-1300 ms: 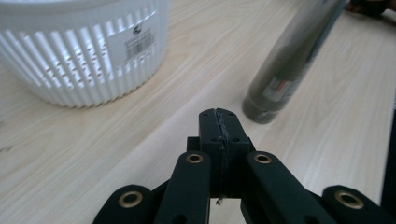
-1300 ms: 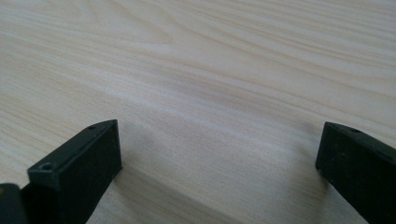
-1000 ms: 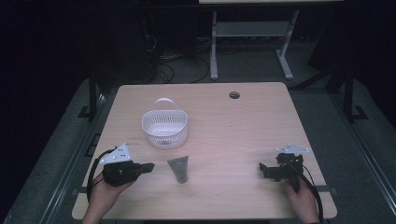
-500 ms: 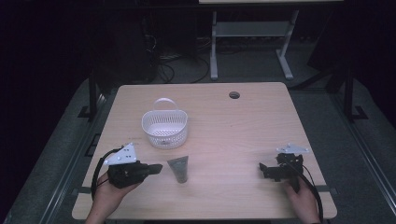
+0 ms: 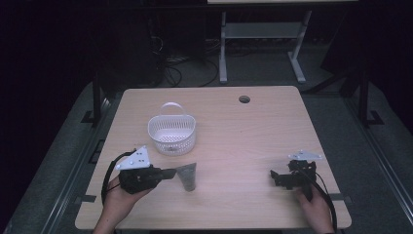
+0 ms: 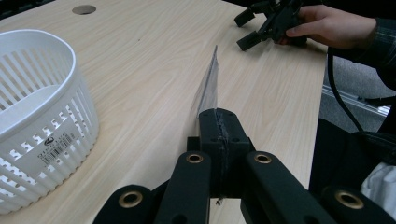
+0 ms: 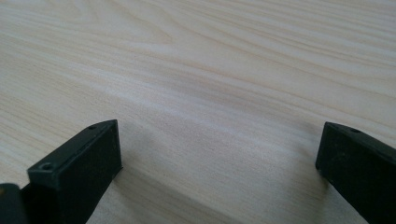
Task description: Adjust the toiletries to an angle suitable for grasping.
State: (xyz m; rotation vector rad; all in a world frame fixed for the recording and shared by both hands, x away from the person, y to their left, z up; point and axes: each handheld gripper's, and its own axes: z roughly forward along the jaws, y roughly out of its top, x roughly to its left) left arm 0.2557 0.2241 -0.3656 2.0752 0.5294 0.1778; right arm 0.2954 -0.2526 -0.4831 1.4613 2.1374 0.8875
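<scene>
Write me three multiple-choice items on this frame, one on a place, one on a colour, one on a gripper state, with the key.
1. Where is the basket relative to the grey pouch?
A. Farther from the person, toward the table's far edge
B. Nearer the person
C. Off the table

2. What colour is the basket?
A. Black
B. White
C. Red

3. How does the left hand-held gripper stand?
A. Wide open over bare wood
B. Shut on the basket's handle
C. Shut on the pouch's edge

Key: 1 A, the high view shows the basket beyond the pouch. 2 B, its slotted wall is white in the left gripper view. 3 C, its jaws meet on the pouch, while the right hand-held gripper is open over bare wood.
</scene>
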